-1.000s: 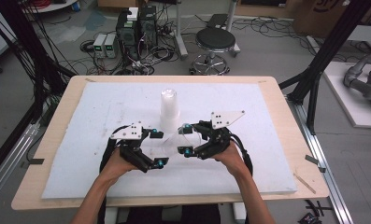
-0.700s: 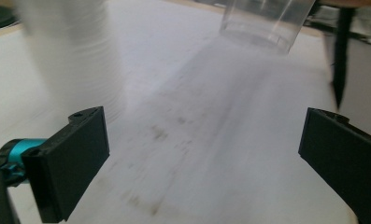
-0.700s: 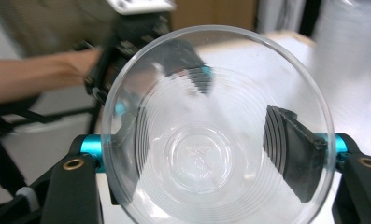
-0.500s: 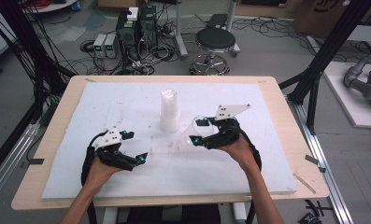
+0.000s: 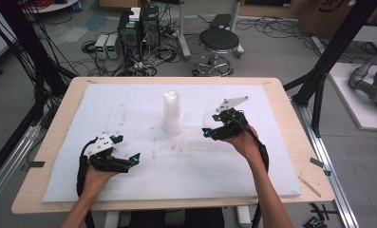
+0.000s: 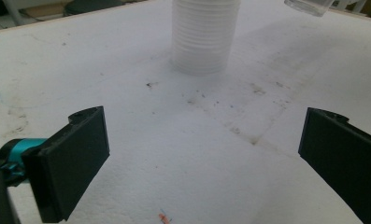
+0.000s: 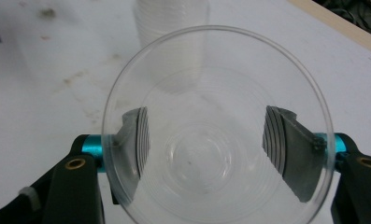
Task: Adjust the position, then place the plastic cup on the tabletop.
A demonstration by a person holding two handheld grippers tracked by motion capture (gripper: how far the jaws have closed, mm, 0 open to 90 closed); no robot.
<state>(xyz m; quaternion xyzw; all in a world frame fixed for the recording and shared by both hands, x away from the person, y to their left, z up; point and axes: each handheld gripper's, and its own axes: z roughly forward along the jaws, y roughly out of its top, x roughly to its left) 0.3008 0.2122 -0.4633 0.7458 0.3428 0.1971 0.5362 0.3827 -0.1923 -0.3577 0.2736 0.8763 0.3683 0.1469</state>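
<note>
A tall stack of clear plastic cups stands upright mid-board, also visible as the cup stack and cup stack. My right gripper is to the right of the stack, shut on a single clear cup. Its jaws have just been closing a little further on the cup's sides. The cup's mouth faces the camera, and the held cup hangs above the board. My left gripper rests low at the front left, jaws wide open with nothing between them.
A white foam board covers most of the wooden table; it carries faint smudges near the stack. A stool and electronics boxes stand on the floor beyond the far edge.
The hands have drawn apart from the base of the stack. The left gripper went left and toward the front edge, lower. The right gripper carried the clear cup right and farther back.
</note>
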